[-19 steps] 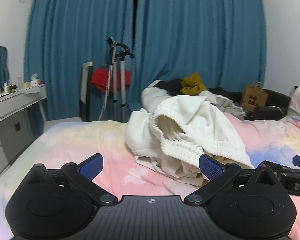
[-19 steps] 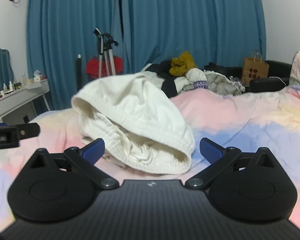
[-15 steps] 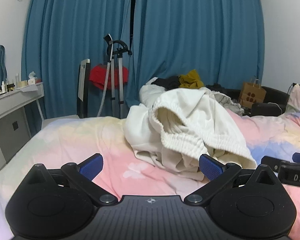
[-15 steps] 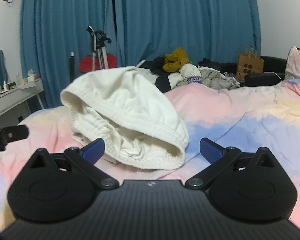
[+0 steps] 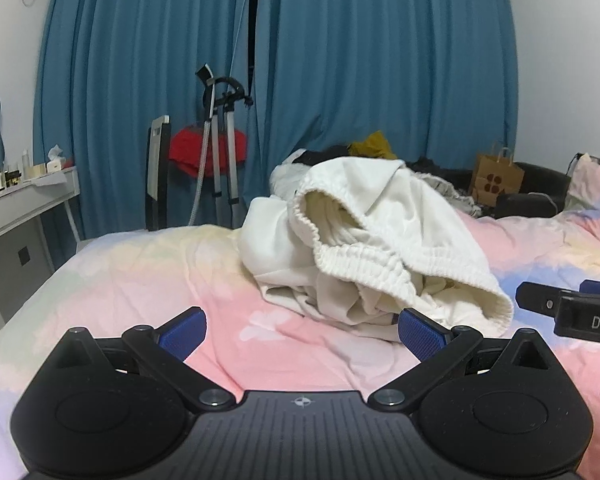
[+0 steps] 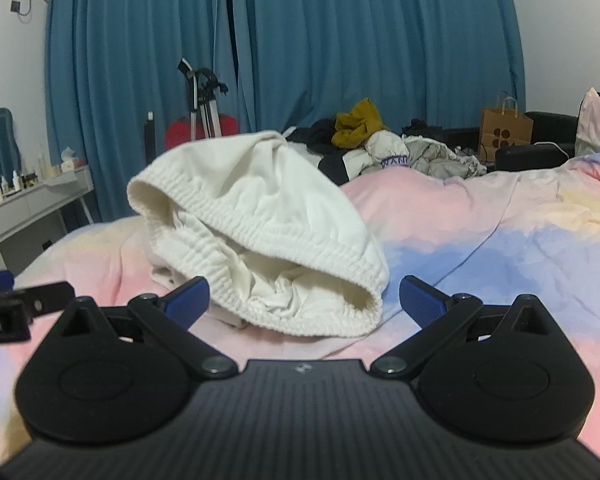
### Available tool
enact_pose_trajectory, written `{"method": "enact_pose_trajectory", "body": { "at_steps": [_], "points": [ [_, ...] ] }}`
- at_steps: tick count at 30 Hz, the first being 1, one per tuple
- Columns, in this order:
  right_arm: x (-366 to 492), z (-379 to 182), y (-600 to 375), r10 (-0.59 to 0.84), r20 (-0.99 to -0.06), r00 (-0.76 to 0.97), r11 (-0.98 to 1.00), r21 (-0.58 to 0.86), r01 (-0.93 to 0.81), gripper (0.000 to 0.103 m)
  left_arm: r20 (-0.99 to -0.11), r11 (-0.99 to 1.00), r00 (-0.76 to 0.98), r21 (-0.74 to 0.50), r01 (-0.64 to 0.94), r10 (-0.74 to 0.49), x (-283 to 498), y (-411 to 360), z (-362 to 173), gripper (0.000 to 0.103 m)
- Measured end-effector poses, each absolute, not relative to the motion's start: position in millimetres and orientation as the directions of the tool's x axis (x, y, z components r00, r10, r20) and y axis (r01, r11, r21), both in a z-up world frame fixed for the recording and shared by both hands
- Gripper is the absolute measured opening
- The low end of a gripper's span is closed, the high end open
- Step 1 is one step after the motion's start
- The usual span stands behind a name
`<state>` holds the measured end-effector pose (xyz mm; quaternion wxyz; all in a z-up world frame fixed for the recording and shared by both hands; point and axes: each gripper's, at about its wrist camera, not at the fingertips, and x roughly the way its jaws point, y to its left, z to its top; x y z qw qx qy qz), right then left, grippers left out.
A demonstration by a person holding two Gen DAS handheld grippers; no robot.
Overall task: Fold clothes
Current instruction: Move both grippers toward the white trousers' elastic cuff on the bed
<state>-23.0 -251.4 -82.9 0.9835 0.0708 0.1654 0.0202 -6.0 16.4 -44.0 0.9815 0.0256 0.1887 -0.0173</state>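
my left gripper (image 5: 302, 330) is spread wide, nothing between the blue pads (image 5: 182, 332), hovering over the pastel bedspread (image 5: 140, 280). my right gripper (image 6: 305, 300) is wide too, holding nothing. the white garment (image 5: 384, 236) sits crumpled in a heap on the bed, ribbed elastic waistband (image 5: 360, 264) gaping toward me; from the left camera it's at about 1 o'clock just past the right pad, can't tell if that pad touches the cloth. in the right camera the same heap (image 6: 260, 216) is at 12 o'clock, its lowest hem sitting between my two pads but apart from them. the tip of the right gripper pokes in at 3 o'clock of the left view (image 5: 568, 308), and the left one shows at 9 o'clock of the right view (image 6: 16, 308), so the two are near each other on either side of the heap. behind it at 12 to 1 o'clock is a pile of other clothes (image 6: 384, 144) with a mustard piece on top. blue curtains (image 5: 380, 60) across the back, a brown paper bag (image 6: 504, 128) at 2 o'clock, a white dresser (image 5: 16, 216) at 9 o'clock, a garment steamer (image 5: 220, 140) by the curtain.
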Motion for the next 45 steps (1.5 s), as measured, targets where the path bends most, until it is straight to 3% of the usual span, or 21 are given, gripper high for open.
{"method": "enact_pose_trajectory", "body": {
  "at_steps": [7,26,31,45],
  "points": [
    [-30,-80,-258,0.06,-0.291,0.955,0.986,0.167,-0.011,0.103,-0.35,0.998,0.936,0.026,0.054,-0.041,-13,21,-46,0.103],
    [-37,-79,-274,0.076,-0.385,0.92,0.975,0.223,0.012,0.103,-0.407,0.981,0.913,0.172,0.09,-0.012,8,5,-59,0.098],
    [-33,-74,-271,0.098,-0.351,0.931,0.975,0.22,-0.019,0.103,-0.432,0.972,0.902,0.21,0.106,-0.005,28,3,-55,0.098],
    [-20,-91,-294,0.114,-0.397,0.911,0.947,0.321,0.022,0.103,-0.352,0.924,0.936,0.352,0.147,-0.015,104,-36,-87,0.097]
  ]
}}
